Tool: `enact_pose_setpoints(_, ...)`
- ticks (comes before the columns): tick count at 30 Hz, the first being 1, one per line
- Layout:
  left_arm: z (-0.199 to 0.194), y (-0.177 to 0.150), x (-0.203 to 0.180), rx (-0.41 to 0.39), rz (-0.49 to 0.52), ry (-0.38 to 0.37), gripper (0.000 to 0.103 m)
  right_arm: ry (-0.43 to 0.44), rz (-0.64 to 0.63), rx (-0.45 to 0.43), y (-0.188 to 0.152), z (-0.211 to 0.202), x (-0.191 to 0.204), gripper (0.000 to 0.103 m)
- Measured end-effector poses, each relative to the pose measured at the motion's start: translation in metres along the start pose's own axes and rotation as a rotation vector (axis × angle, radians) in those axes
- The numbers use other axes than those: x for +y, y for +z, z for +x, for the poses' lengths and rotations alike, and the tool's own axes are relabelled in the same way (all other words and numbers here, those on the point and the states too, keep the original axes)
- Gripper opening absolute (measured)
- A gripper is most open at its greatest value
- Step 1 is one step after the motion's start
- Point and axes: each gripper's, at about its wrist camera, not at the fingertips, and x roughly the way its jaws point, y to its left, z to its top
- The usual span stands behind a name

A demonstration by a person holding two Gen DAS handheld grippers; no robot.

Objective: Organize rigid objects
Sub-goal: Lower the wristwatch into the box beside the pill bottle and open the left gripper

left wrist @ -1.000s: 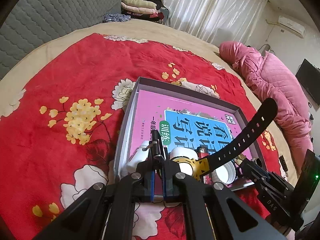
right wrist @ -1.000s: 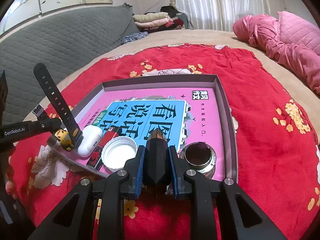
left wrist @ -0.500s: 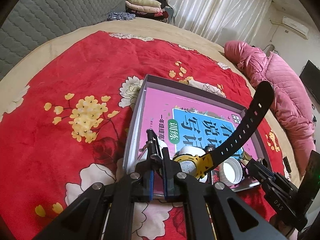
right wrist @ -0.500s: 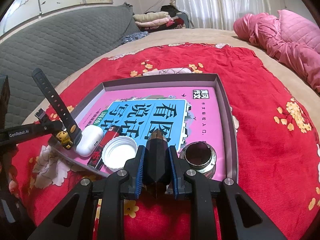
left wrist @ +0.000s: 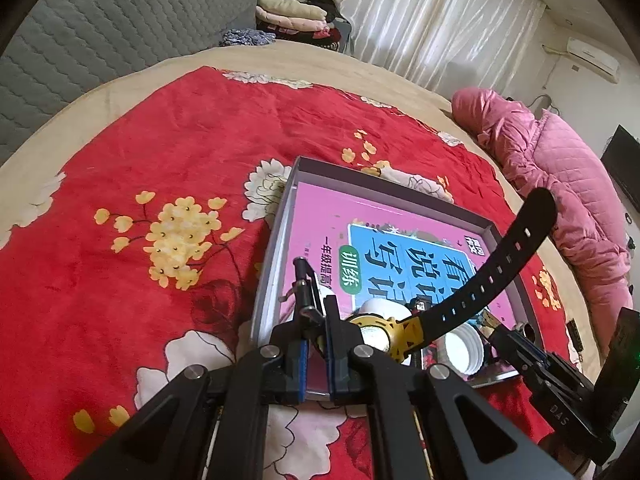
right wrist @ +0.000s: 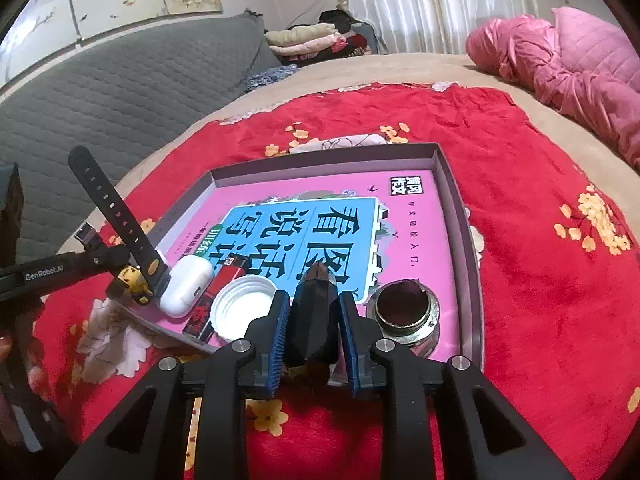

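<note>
The shallow grey cardboard tray (right wrist: 456, 184) sits on the red flowered blanket (left wrist: 140, 168) covering the bed, a pink and blue Chinese workbook (right wrist: 320, 224) lying flat inside it. Along the tray's near edge, from left to right, rest a white earbud case (right wrist: 186, 286), a red lighter (right wrist: 218, 292), a white ribbed bottle cap (right wrist: 242, 306) and a round threaded metal fitting (right wrist: 404, 308).

The step in hand looks like setting the last two pieces down in that row. To do it well, each should be lowered until it touches the workbook before the pads let go, with the tall strap kept clear of the earbud case so nothing already placed gets nudged.

The left claw (left wrist: 316, 320) is pinched nearly closed on the buckle end of a yellow-cased wristwatch with a black perforated strap (left wrist: 480, 276); the watch hangs at the tray's near left corner, just beside the earbud case, its strap sticking up at a slant.

The right claw (right wrist: 314, 320) has just been opening, and a dark, faceted, cone-tipped piece (right wrist: 316, 312) stands between its blue pads over the tray's near edge, between the cap and the metal fitting. The pads look barely off it, so I judge the hold released
</note>
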Motion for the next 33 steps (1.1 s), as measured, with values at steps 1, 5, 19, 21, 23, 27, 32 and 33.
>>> enact_pose_setpoints(1, 0.000, 0.000, 0.000, -0.002, 0.002, 0.004, 0.007, 0.001, 0.000, -0.001, 0.000, -0.001, 0.000, 0.026)
enact_pose_setpoints(5, 0.001, -0.002, 0.000, 0.009, 0.003, 0.010, 0.007, 0.005, -0.001, -0.002, 0.000, -0.001, 0.002, 0.026)
enact_pose_setpoints(19, 0.012, -0.002, 0.007, 0.047, -0.024, 0.034, 0.015, 0.006, -0.010, -0.014, 0.000, -0.005, 0.003, 0.028)
enact_pose_setpoints(21, 0.012, -0.002, 0.006, 0.047, -0.022, 0.031, 0.015, 0.006, -0.010, -0.019, 0.001, -0.005, 0.003, 0.028)
enact_pose_setpoints(23, 0.011, -0.003, 0.006, 0.045, -0.016, 0.023, 0.015, 0.006, -0.007, -0.022, 0.001, -0.006, 0.002, 0.028)
enact_pose_setpoints(27, 0.010, -0.003, 0.005, 0.048, -0.010, 0.009, 0.019, 0.009, -0.008, -0.019, 0.001, -0.006, 0.002, 0.028)
enact_pose_setpoints(32, 0.007, -0.002, 0.003, 0.036, -0.002, -0.011, 0.048, 0.011, -0.005, -0.026, 0.002, -0.008, 0.001, 0.029)
enact_pose_setpoints(33, 0.007, -0.002, 0.003, 0.034, -0.003, -0.016, 0.049, 0.010, -0.005, -0.024, 0.002, -0.007, 0.001, 0.029)
